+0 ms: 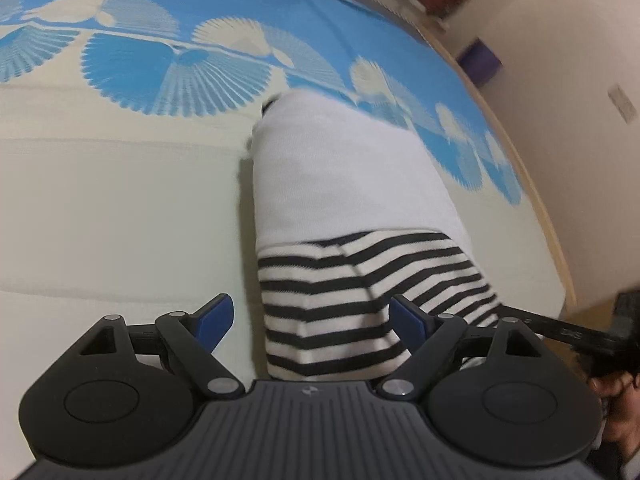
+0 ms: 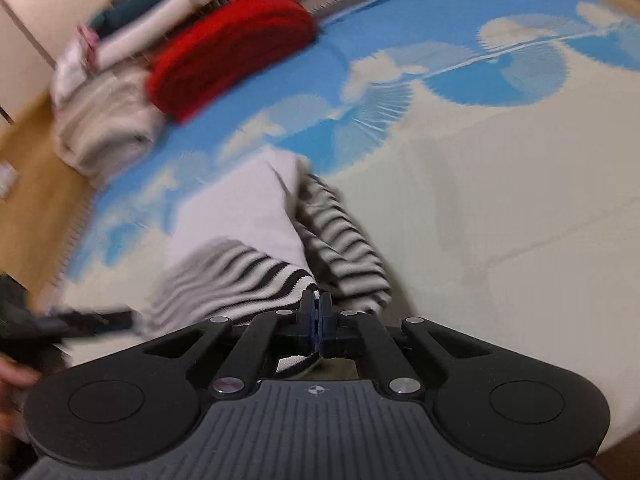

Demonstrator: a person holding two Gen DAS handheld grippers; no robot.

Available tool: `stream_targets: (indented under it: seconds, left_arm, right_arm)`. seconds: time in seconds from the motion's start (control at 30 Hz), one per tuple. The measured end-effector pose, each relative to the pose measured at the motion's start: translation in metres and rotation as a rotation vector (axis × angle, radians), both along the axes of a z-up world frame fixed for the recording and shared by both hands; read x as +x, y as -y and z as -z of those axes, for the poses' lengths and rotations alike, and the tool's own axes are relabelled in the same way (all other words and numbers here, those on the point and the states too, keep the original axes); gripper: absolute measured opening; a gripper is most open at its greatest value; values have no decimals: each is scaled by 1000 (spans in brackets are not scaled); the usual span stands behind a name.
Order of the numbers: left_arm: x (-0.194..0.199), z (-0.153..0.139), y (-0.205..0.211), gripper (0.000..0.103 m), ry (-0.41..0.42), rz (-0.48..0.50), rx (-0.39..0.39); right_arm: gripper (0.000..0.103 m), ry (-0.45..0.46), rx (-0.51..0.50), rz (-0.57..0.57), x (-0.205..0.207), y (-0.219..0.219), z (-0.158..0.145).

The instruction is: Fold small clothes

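A small garment, white on top [image 1: 340, 176] with a black-and-white striped part [image 1: 332, 300], lies on the bed cover. My left gripper [image 1: 312, 320] hangs over its near striped end with its jaws wide open. The left blue pad [image 1: 216, 320] is clear of the cloth's edge, and the right pad [image 1: 408, 324] sits above the stripes without pressing on them. My right gripper [image 2: 318, 312] is shut on the striped hem [image 2: 256, 280]; a strip of the fabric shows below the closed jaws. A striped sleeve [image 2: 344, 248] bunches beside the white part [image 2: 240, 216].
The bed cover [image 1: 160, 72] is blue with white fan shapes and cream near me. A red knit [image 2: 232, 48] and pale folded clothes [image 2: 104, 128] are stacked at the far edge. Wooden floor [image 2: 36, 184] lies beyond, and a purple box [image 1: 480, 62] stands by the wall.
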State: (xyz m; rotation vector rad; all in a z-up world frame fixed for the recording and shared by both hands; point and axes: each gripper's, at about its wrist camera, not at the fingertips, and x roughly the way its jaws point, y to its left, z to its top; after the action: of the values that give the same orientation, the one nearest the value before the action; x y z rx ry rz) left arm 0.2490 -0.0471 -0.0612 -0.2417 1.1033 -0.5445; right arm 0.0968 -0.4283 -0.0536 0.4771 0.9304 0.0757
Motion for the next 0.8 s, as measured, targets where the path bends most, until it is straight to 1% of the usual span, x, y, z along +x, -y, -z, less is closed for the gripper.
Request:
stream_targets:
  seconds: [0.03,0.1,0.2,0.23,0.27,0.3,0.33,0.37,0.47,0.53,0.6,0.67,0.7,0.73,0.77,0.8]
  left_arm:
    - [0,3,5,89,-9,27,12]
    - [-2,7,11,88,-17,63,11]
    - [-7,5,17,89,2,106,-10]
    - [-8,9,21,89,-6,134,22]
    - [-9,17,25,89,-23,159,82]
    - [-10,29,29,91,-50,176,146]
    - [-11,37,31,94,-75,181,181]
    - [-12,42,33,95,-88,189,197]
    - [-11,37,37,97,-64,217,222]
    - [-7,30,35,96,-63,209,203]
    - [0,21,26,96,-52,179,142]
    - [13,16,13,96,-49,103,77]
    - [19,15,5,96,-56,56,48]
    - [26,16,-3,96,-68,2,19]
    - [31,18,-11,96,-83,-53,-11]
    - [36,19,-16,96,-99,-92,-37]
  right_arm:
    - [0,-43,-38,-13,0,-1,6]
    - [0,-110,-69,-45,4,-5,19]
    - [0,-129,-86,-83,13,-15,24]
    - [0,-138,-84,-87,16,-18,26]
    - [0,-158,-90,-87,19,-20,30]
    - [0,-188,-104,-89,22,-22,36]
    - [0,-226,-133,-100,25,-27,42]
    - [0,-257,-163,-117,28,-31,48]
    - [0,-310,-218,-172,33,-45,60]
    - [0,-312,-237,-189,35,-50,61]
    - [1,-293,-221,-192,35,-51,56]
    - [5,-256,-209,-178,34,-50,46]
    - [5,-226,-203,-159,32,-47,40]
    - [13,-189,-196,-135,32,-45,33]
    - [27,-150,-180,-109,32,-42,26]
    - [35,-110,-162,-81,33,-40,20]
